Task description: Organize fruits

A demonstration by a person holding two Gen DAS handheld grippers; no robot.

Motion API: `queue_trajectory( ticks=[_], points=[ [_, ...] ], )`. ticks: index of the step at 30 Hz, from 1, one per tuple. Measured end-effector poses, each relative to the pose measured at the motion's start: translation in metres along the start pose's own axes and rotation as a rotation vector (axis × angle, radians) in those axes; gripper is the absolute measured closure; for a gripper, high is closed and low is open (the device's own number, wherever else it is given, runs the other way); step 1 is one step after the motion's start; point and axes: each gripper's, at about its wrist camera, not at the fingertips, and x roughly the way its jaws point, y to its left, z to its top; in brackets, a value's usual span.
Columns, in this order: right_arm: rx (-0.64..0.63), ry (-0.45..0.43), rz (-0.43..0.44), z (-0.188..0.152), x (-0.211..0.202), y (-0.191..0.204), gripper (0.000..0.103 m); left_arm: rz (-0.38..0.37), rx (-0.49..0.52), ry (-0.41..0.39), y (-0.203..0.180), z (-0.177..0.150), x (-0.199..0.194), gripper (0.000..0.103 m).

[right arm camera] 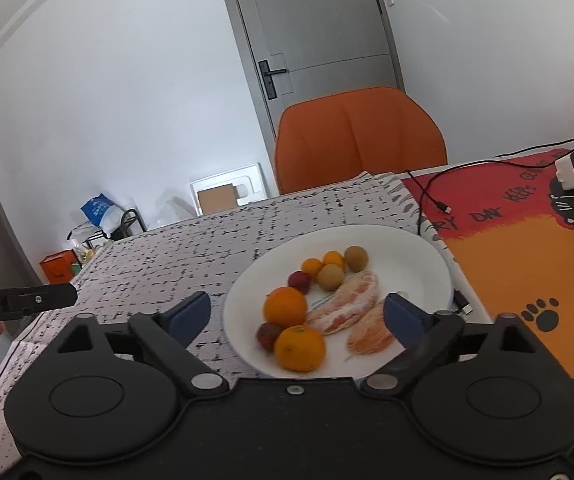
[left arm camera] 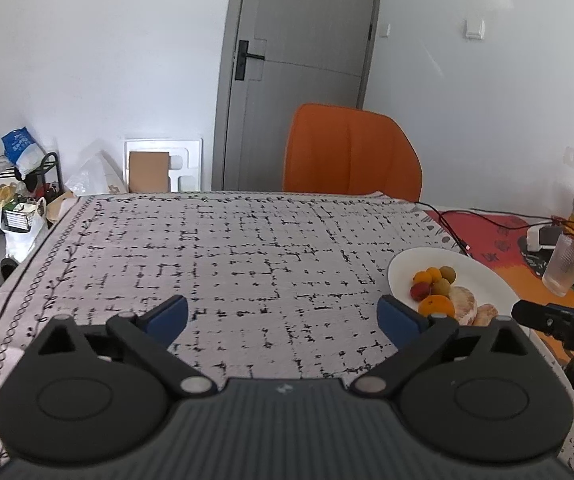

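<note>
While both tongs hang empty, my left gripper spread over bare patterned tablecloth and my right gripper spread above the round white plate, all the fruit sits piled there; the big oranges look ready to roll off the rim if I nudge them, and the peeled pomelo segments would probably squash; readable bits: "DAY" on the red-orange mat, "Robot.AI" on the other handle.

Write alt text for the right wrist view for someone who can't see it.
The open right gripper hovers over a white plate of fruit: two oranges, smaller round fruits and peeled citrus segments. The plate sits on a patterned tablecloth, with an orange chair and a grey door behind.
</note>
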Motion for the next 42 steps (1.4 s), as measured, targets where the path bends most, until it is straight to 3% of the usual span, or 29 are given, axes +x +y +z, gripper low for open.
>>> queue_trajectory(
  ticks=[4,13,42],
  points=[
    [-0.014,-0.002,0.002,0.0,-0.008,0.011,0.0,0.0,-0.007,-0.006,0.007,-0.003,-0.016,0.0],
    [-0.022,0.009,0.019,-0.004,-0.021,0.032,0.0,0.003,-0.041,-0.019,0.028,-0.007,-0.047,0.0],
    [-0.064,0.029,0.059,-0.027,-0.07,0.067,0.0,0.187,-0.024,-0.021,0.05,-0.034,-0.127,0.0]
  ],
)
